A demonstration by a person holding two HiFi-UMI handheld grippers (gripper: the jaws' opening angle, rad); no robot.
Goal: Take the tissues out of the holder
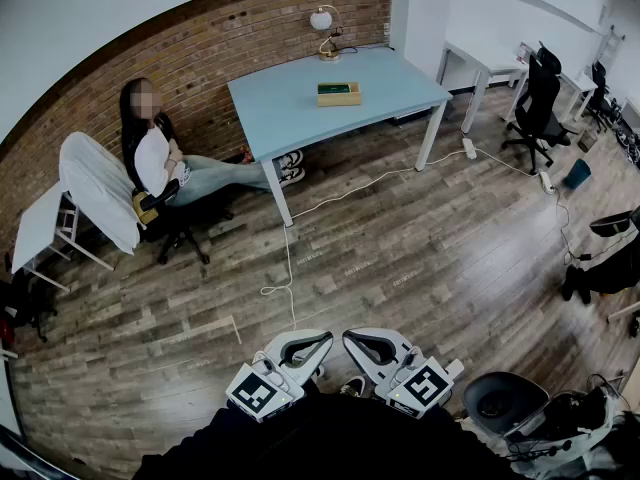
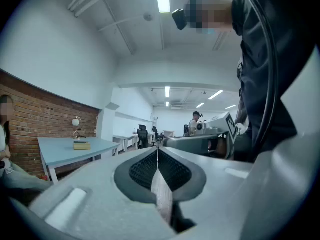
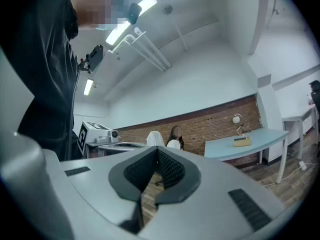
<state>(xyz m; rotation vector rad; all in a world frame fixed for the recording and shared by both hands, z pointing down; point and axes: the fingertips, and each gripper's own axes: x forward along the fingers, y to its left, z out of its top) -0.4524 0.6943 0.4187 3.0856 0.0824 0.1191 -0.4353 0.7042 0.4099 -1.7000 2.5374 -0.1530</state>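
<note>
Standing off | left gripper point(image 1: 318, 340) jaws together, empty, held low by the body | holder point(image 1: 339, 93) mid-table point(image 1: 280, 108), well apart, so probably no reach begun | right gripper point(image 1: 352, 338) jaws pressed together, empty, alongside

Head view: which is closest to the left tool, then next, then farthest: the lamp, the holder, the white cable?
1. White cable, on the floor just ahead of the left tool.
2. Holder, middle of the table.
3. Lamp, at its far edge.

Wood-plank floor point(image 1: 400, 238); rough brick wall point(image 1: 230, 48); matt tabletop point(image 1: 300, 98)
</note>
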